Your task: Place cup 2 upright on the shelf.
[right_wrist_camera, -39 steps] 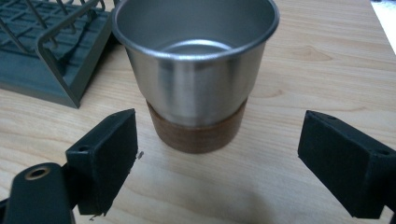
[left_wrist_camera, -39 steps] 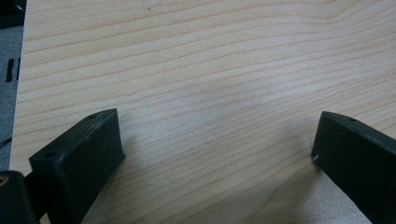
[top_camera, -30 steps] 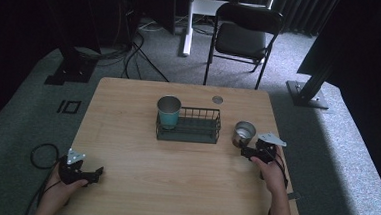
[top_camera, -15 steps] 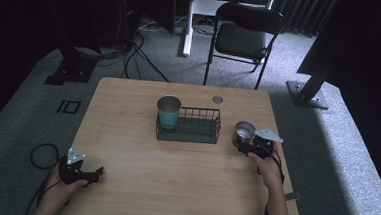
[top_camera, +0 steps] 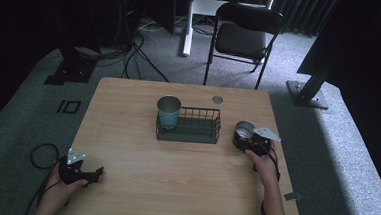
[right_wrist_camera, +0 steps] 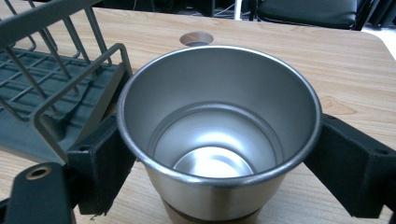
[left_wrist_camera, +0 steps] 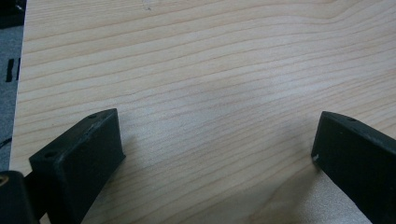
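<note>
Right gripper around a steel cup just right of the rack
High view: the left gripper rests at the table's near left corner; a teal cup stands in the rack's left end. Left gripper view: jaws spread over bare wood. Right gripper view: jaws flank the upright, empty cup on both sides, seemingly touching; the rack is just beside it

A pale wooden surface carries a dark wire basket near the middle, toward the far edge. A steel cup stands upright on the wood just beside the basket, toward the right edge. A round hole sits near the far edge.
</note>
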